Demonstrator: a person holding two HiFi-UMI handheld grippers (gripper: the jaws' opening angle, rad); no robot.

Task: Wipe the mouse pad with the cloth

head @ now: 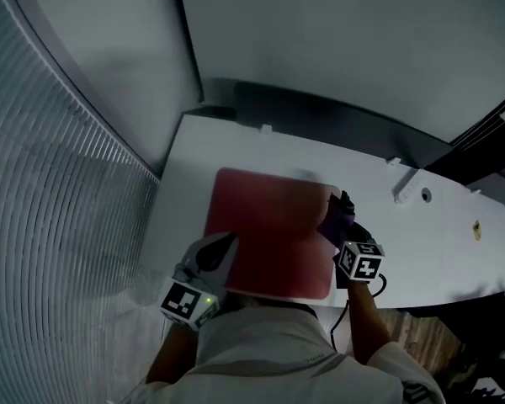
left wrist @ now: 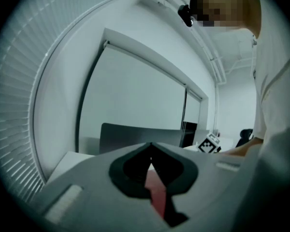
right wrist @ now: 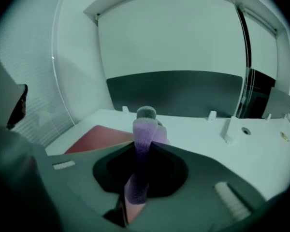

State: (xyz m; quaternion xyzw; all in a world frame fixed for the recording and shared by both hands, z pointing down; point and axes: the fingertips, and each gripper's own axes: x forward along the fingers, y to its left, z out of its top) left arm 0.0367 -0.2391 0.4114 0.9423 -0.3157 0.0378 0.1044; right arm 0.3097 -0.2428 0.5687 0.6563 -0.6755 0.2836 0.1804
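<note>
The right gripper (head: 337, 225) (right wrist: 144, 148) was found with its jaws clamped on the purple cloth (head: 342, 212) (right wrist: 143, 129). The cloth stood up between the jaws as a folded wad, with a greyer tuft at its top. In the head view the cloth sat at the right edge of the red mouse pad (head: 269, 234) (right wrist: 97, 137), toward the far right corner; actual contact with the pad could not be confirmed.

The left gripper (head: 221, 249) (left wrist: 151, 147) had its jaws drawn together, tips meeting. A red strip of the mouse pad (left wrist: 156, 195) showed through the slit behind the tips. Whether the pad was pinched or merely lay beneath could not be determined. This gripper sat at the pad's near left corner. Each gripper carried its marker cube (head: 185, 300), the right gripper's cube (head: 359, 261) (left wrist: 210, 144) being also visible from the left gripper view.

The mouse pad lay flat on the white desk (head: 446, 242) (right wrist: 208, 135), near its left end. A small white fitting (head: 401, 190) (right wrist: 227, 129) stood on the desk well to the right of the pad. A dark panel (head: 320, 112) (right wrist: 174, 93) ran along the desk's far edge. Window blinds (head: 50, 183) occupied the left side of the head view.
</note>
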